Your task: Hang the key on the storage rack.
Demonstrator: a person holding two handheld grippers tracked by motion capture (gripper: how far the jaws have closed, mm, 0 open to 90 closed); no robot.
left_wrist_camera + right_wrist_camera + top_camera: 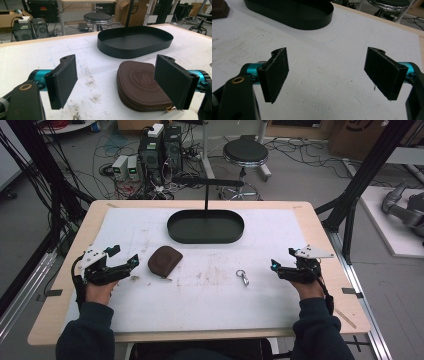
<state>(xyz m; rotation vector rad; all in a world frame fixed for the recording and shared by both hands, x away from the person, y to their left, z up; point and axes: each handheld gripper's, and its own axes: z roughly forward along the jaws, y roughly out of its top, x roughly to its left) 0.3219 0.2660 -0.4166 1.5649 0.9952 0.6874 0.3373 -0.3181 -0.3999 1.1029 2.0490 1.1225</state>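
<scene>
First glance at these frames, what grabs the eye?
The black oval tray at the far middle of the white mat, with a T-shaped post rising from it. Nearer, left of centre, lies a brown zip pouch, just ahead of the open left gripper. A small metal clip sits right of centre, apart from the open right gripper.

The left gripper (117, 82) hangs just above the white table (30, 57) with its jaws spread wide. A brown zipped pouch (140, 85) lies between them, close to the right jaw. Beyond it sits a black oval tray (135, 46).
</scene>
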